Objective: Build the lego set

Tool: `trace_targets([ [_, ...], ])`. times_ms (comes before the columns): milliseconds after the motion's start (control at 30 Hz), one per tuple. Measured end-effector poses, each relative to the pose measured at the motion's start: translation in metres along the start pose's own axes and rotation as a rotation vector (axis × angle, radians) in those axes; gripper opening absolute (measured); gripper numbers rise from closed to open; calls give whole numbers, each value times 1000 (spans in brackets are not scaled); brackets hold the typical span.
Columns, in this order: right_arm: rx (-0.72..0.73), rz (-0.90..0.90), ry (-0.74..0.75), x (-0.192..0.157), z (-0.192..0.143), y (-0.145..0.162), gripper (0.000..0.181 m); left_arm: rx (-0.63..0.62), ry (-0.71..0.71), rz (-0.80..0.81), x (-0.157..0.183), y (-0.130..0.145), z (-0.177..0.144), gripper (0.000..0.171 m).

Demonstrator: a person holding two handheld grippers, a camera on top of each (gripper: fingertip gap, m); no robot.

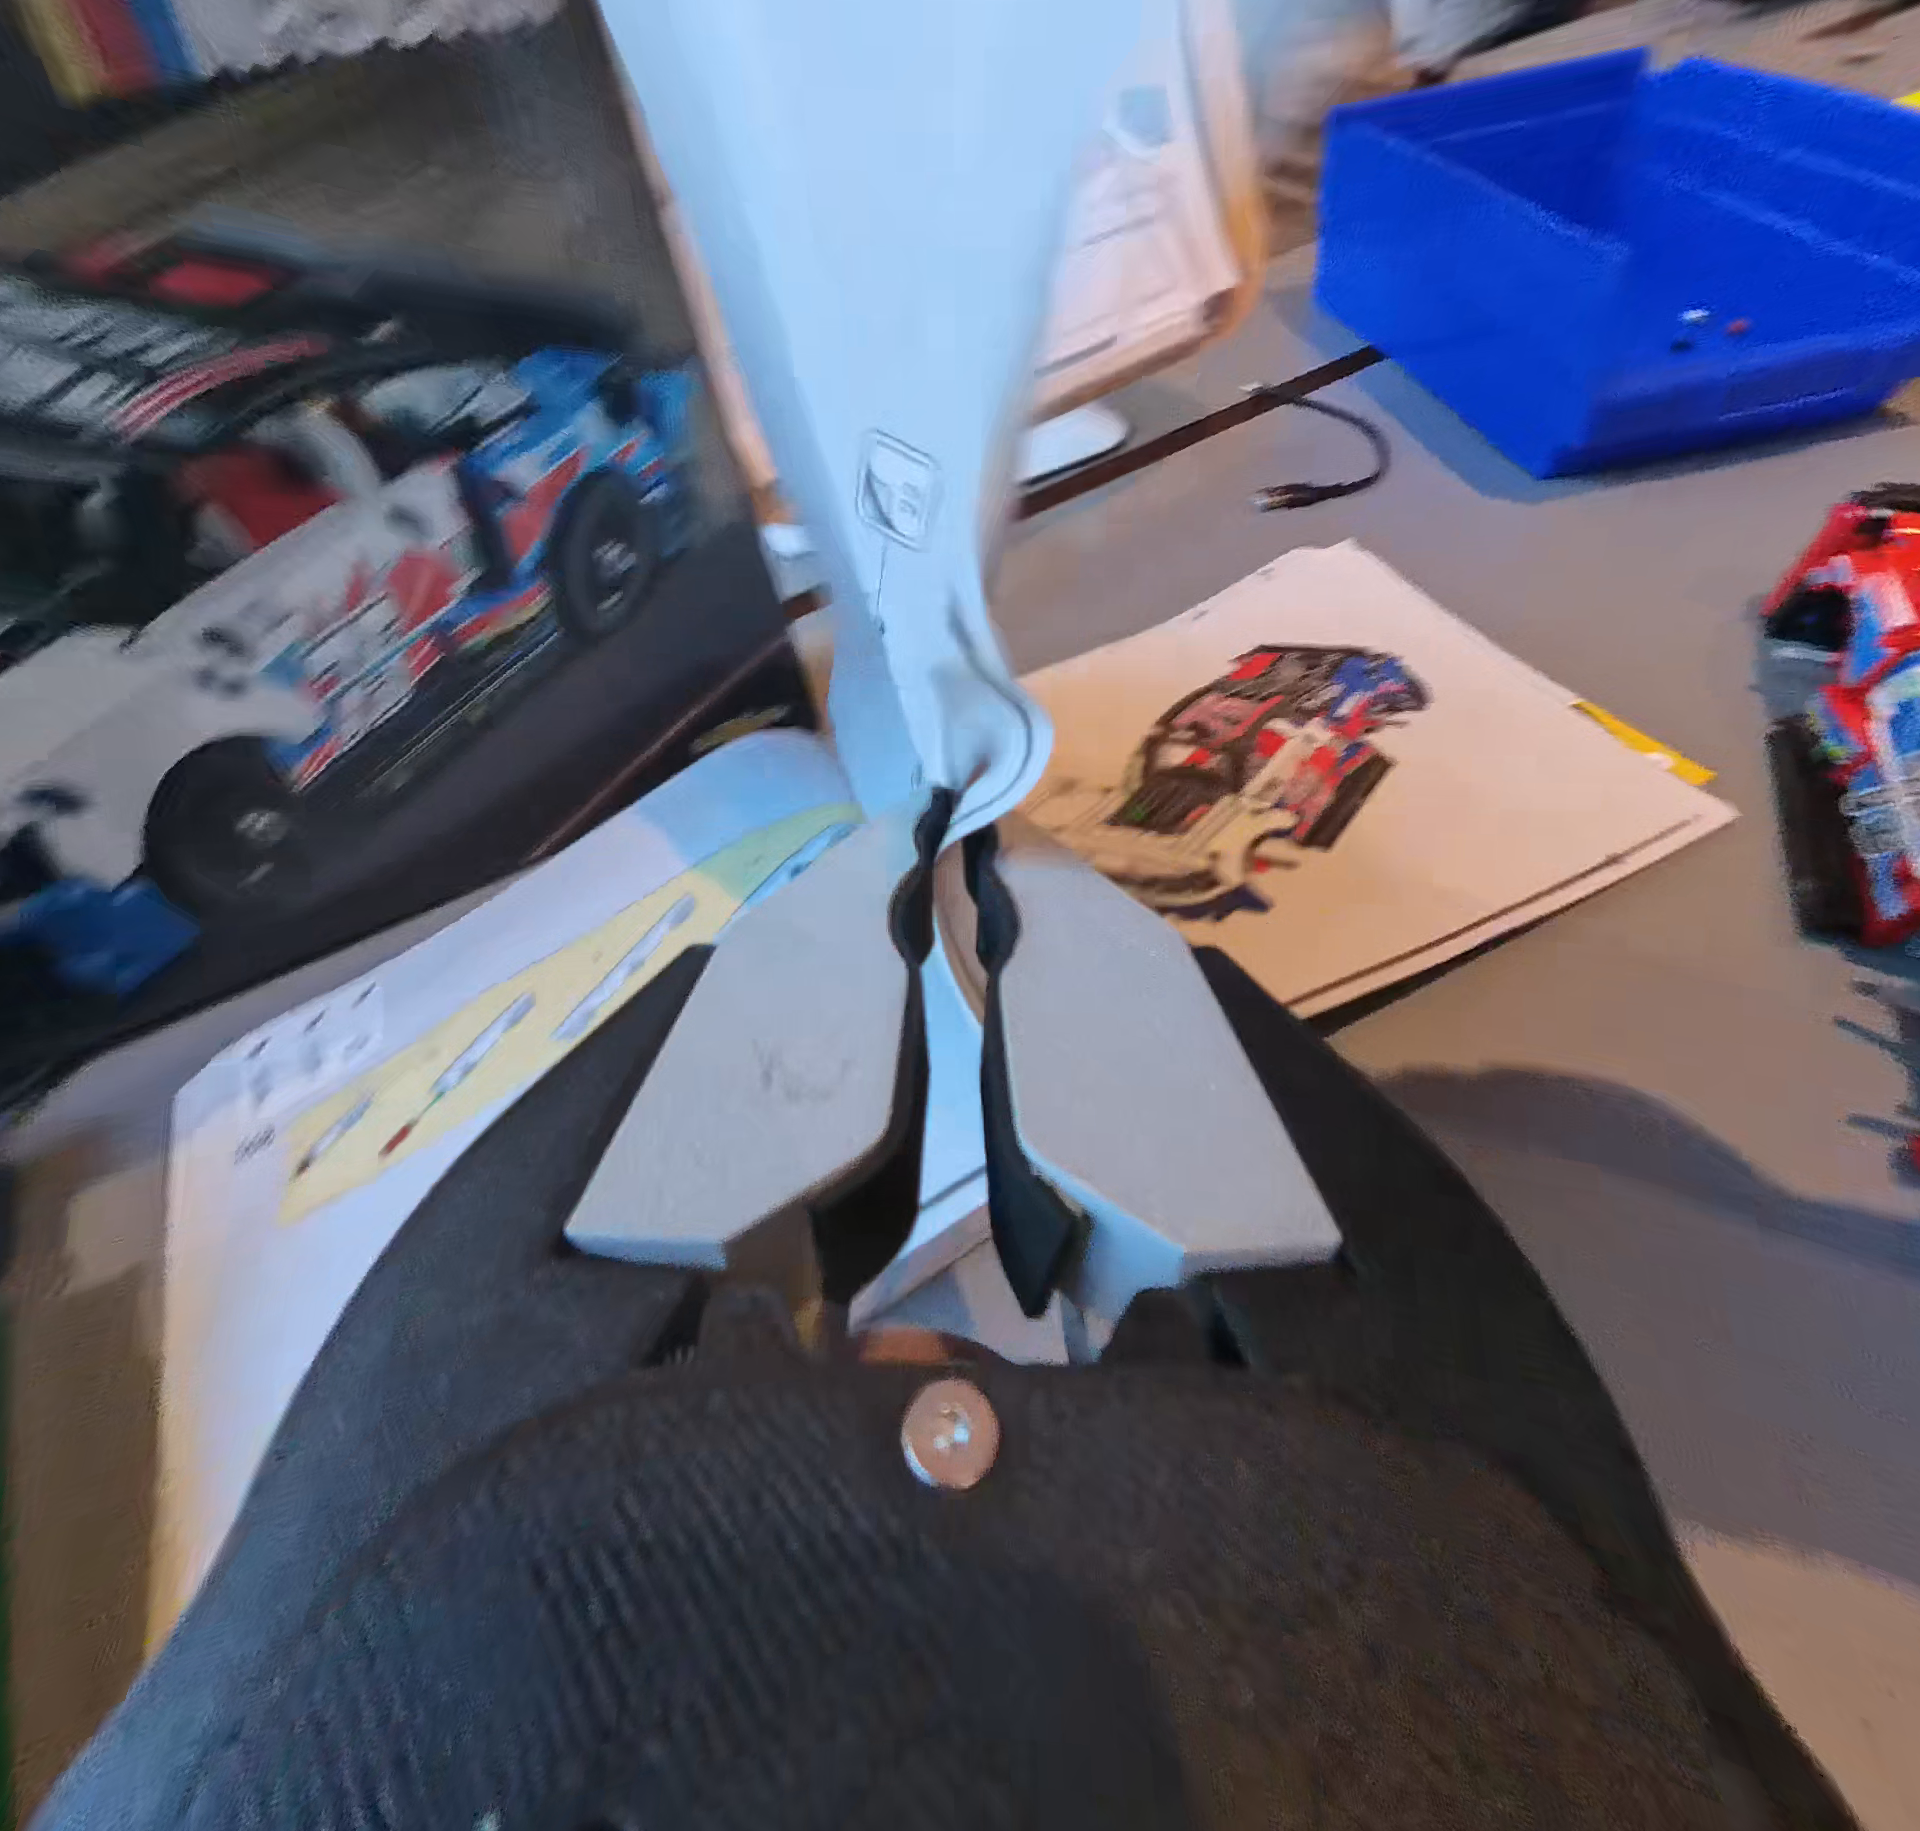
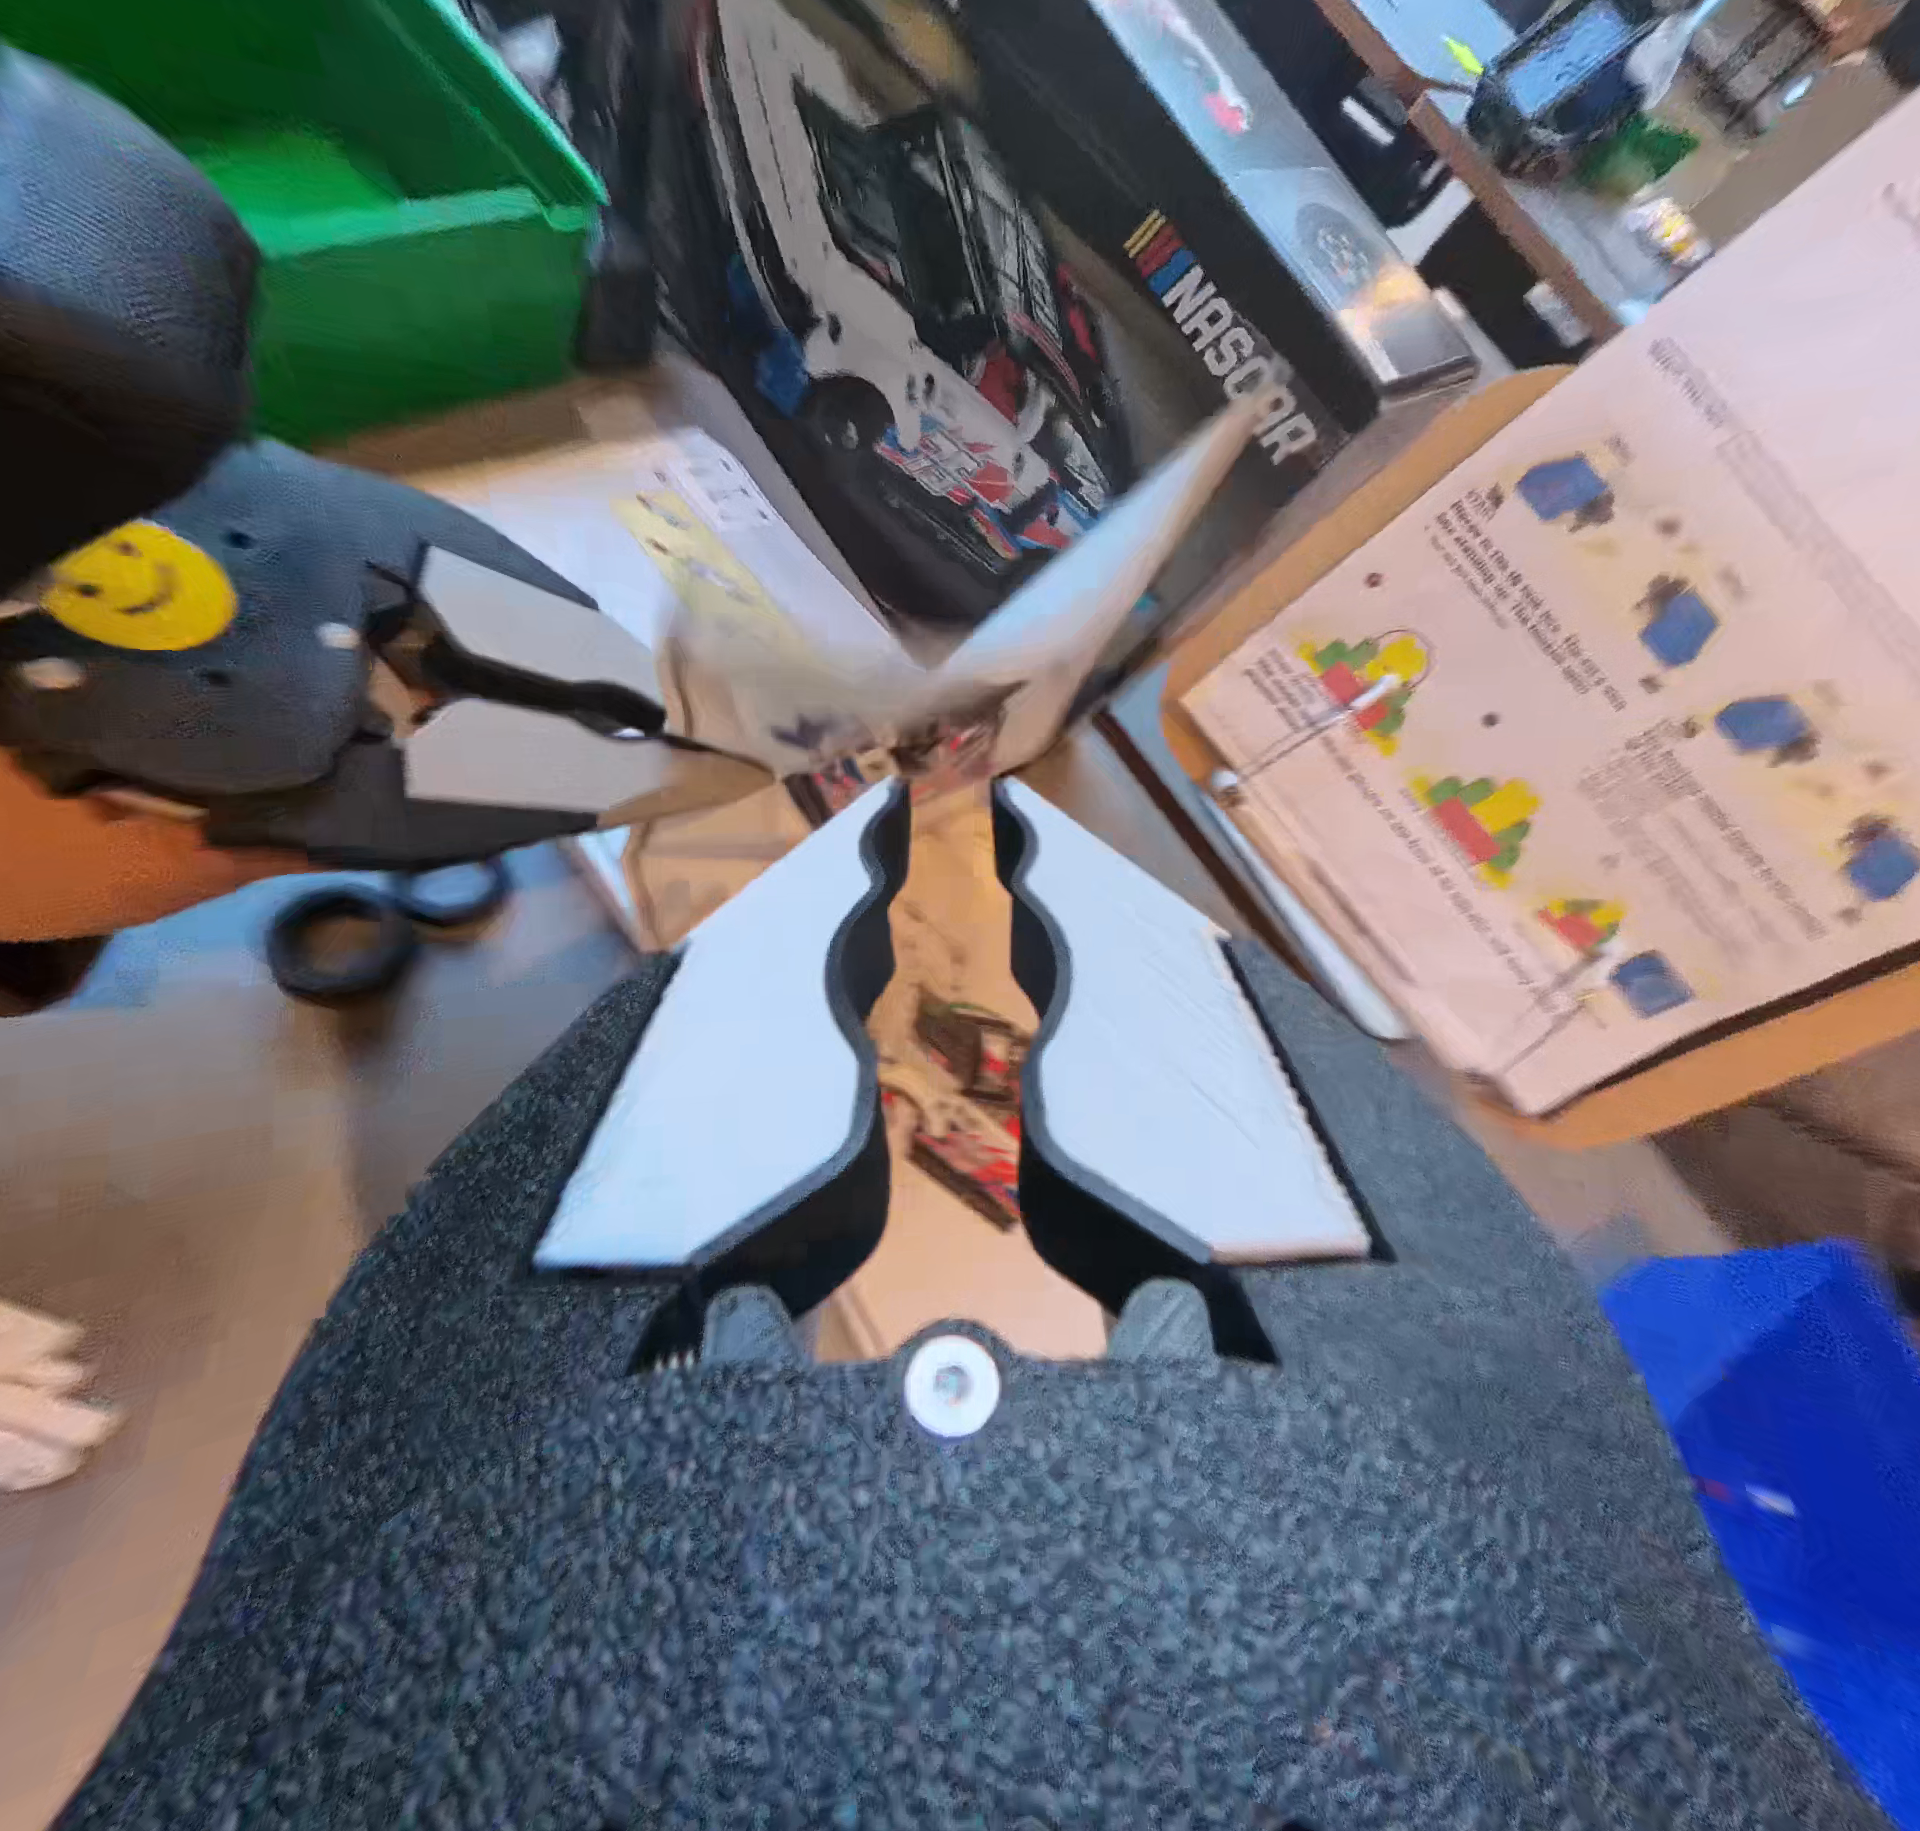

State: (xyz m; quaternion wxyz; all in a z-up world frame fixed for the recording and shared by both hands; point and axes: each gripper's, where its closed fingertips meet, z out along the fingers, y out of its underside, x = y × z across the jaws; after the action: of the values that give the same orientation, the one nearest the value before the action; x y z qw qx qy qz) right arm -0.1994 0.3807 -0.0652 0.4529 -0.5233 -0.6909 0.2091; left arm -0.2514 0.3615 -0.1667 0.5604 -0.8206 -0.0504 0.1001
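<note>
While the left claw [image 1: 951, 836] is clamping a page of the instruction booklet [image 1: 862, 327] between its narrowed black pads, the sheet is rising straight up ahead of the tips, buckled just above the pinch. I judge the page is being lifted so it can be turned to another building step, which would explain why it is standing rather than lying flat. Below and to the left of that claw, the open spread of the same booklet [image 1: 436, 1054] is resting on the tabletop [image 1: 1558, 1210], with the printed set box [image 1: 343, 534] propped just behind it.

Seen from the right wrist view, the right claw [image 2: 948, 794] is standing partly open and holding nothing, its tips hovering just beneath the raised, blurred page [image 2: 997, 659]; whether they are touching the paper I cannot tell. The left claw [image 2: 665, 721] is showing there to the left of the right one, gripping the page's edge. Perhaps the right one is waiting to steady or take over the sheet.

As for the model itself, the partly built red car [image 1: 1860, 742] is sitting well apart, to the right of the left claw, beyond a second open booklet [image 1: 1351, 794] lying flat. A blue bin [image 1: 1558, 254] is standing farther ahead on the right. Beside the right claw, a cardboard board with a printed sheet [image 2: 1558, 742] is leaning on the right, and a green bin [image 2: 343, 223] is sitting ahead on the left.
</note>
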Motion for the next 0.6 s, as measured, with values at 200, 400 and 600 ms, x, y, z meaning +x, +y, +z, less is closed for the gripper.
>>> trace_targets([
  [200, 94, 257, -145, -26, -30, 18, 20, -106, -130, -196, -74, 67, -32, 7],
  [400, -71, 333, -251, -69, 16, 74, 22, -126, -161, -321, -91, 101, -78, 43],
  [600, -202, 413, -299, -96, 84, 98, 21, -67, -168, -235, -86, 102, -139, 72],
])
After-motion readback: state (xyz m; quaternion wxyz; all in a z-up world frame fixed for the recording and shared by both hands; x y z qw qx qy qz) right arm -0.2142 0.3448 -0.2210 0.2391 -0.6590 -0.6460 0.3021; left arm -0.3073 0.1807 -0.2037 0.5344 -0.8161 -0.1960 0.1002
